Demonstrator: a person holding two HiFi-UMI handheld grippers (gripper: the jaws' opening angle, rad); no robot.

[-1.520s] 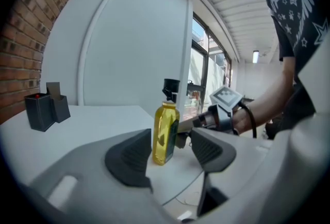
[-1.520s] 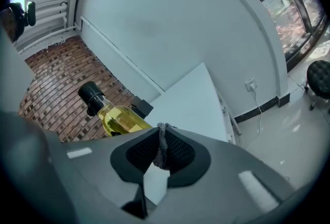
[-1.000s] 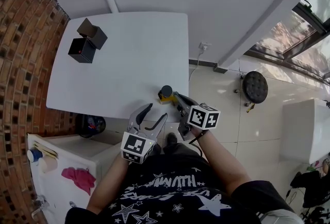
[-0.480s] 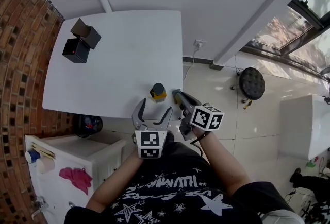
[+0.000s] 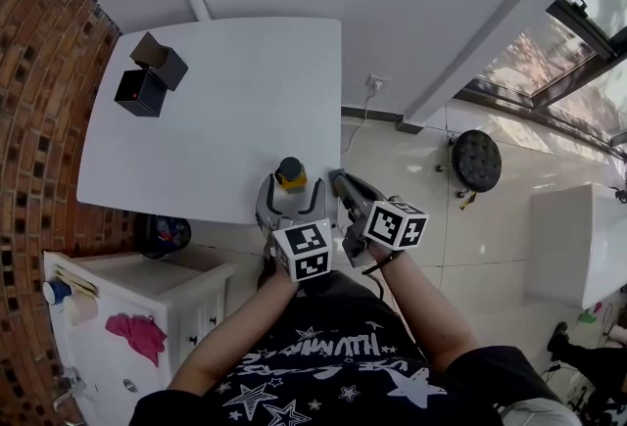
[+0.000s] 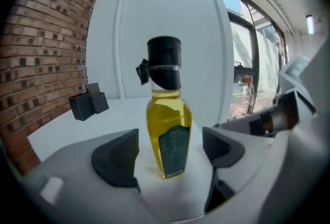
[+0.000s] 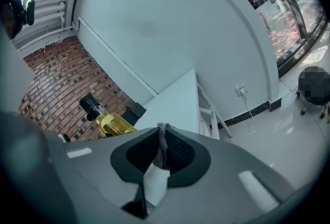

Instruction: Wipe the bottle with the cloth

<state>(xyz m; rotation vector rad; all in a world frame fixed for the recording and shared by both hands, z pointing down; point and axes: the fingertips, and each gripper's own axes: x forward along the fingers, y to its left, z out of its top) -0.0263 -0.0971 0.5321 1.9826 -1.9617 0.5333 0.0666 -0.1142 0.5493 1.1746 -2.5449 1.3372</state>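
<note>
left tool [image 5: 292, 200] just opened, spread around bottle [image 6: 168, 125], right tool [image 7: 162, 151] pinching grey cloth [image 7: 163, 134]

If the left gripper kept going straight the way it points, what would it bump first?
Probably the bottle: it stands on the table between the fingers of the left gripper, which have just been opening and don't seem to touch it.

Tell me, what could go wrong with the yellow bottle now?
1. The bottle is tall and narrow and stands close to the near edge of the table. The left gripper, whose jaws have just been opening, has it between them untouched. A bump from one jaw might tip it off.
2. The right gripper pinches only a thin bit of cloth, which could slip out while wiping.
</note>
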